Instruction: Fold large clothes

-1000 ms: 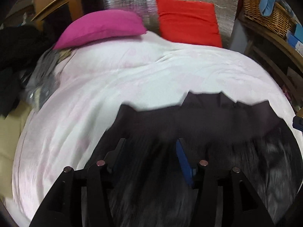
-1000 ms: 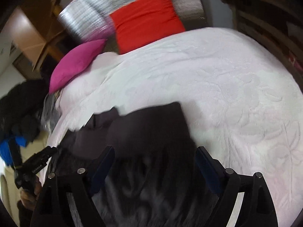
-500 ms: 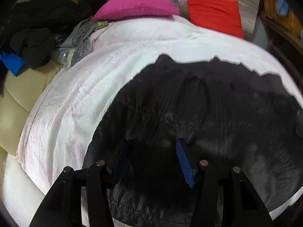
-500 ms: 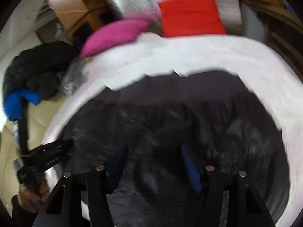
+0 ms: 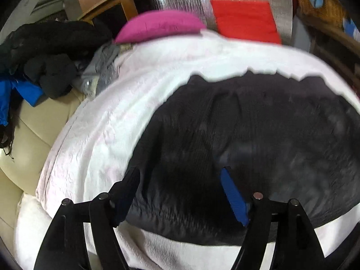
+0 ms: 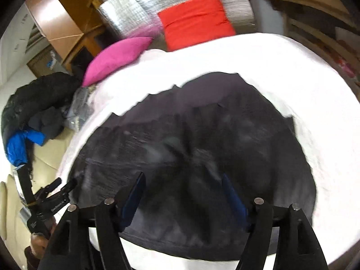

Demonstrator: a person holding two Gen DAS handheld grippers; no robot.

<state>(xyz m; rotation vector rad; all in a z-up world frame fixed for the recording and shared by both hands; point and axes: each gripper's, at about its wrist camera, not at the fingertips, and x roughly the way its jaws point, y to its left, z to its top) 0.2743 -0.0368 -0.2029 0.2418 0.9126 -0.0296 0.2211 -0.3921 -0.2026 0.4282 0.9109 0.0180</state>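
Lived-in home, a bedroom or a living room used as one. A white textured bedspread point(image 5: 94, 135) covers a bed-like surface, with a magenta pillow point(image 5: 157, 25) and a red cushion point(image 5: 245, 19) at its far end against a silver foil-like panel point(image 6: 135, 11). A heap of dark clothes point(image 5: 45, 49) with something blue in it sits on a cream upholstered seat point(image 5: 38, 130) at the left. Wooden furniture point(image 6: 67, 22) stands behind, and a wicker basket point(image 5: 319, 6) sits on wooden shelving at the right. Cluttered, domestic.
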